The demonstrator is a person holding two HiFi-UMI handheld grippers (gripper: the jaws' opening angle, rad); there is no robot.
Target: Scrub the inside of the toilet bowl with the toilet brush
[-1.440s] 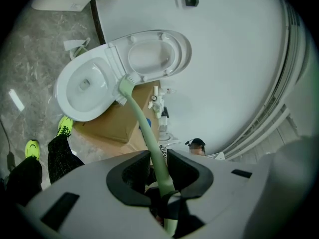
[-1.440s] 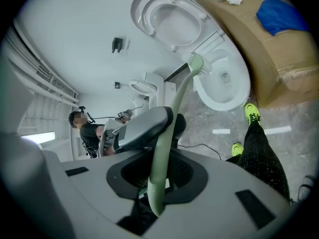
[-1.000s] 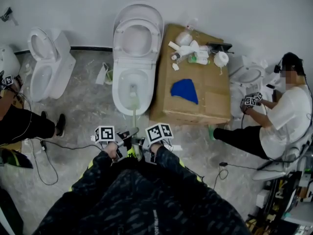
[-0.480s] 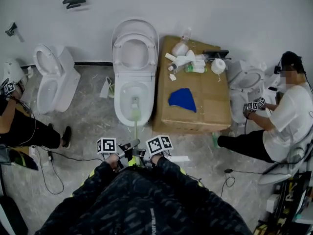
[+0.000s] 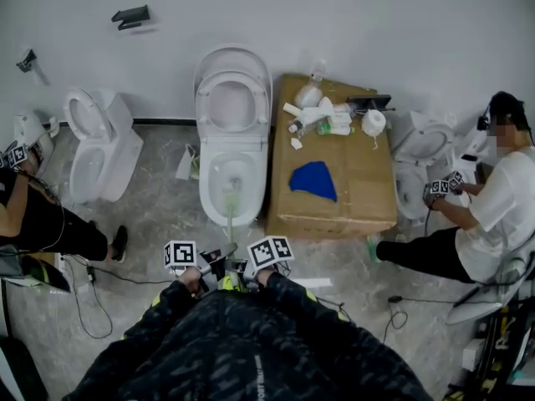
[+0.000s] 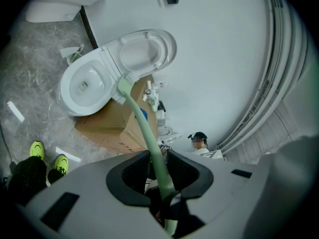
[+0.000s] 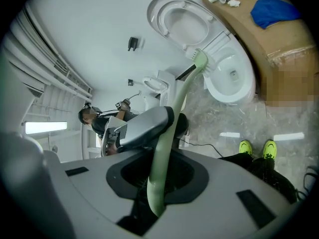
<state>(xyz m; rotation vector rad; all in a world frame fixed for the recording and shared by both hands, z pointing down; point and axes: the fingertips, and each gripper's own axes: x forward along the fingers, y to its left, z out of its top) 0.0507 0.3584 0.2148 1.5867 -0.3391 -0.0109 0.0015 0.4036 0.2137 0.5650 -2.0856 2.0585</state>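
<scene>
Underfoot, grey marbled floor (image 5: 150, 215). Against the wall, a glossy white ceramic toilet (image 5: 206, 172), with its oval seat and lid tipped up. Just right of it, a matte brown cardboard box (image 5: 359, 192) with a crumpled blue cloth (image 5: 311, 180) on top. Down in the bowl, the bristled head of the toilet brush (image 5: 231, 211), long axis running from the bowl back up toward the person, head pointing away and down. Slim, smooth, pale green handle, gently curved. Left gripper (image 6: 158, 158) pinched narrow on that handle. Right gripper (image 7: 162, 169) closed on its near end.
</scene>
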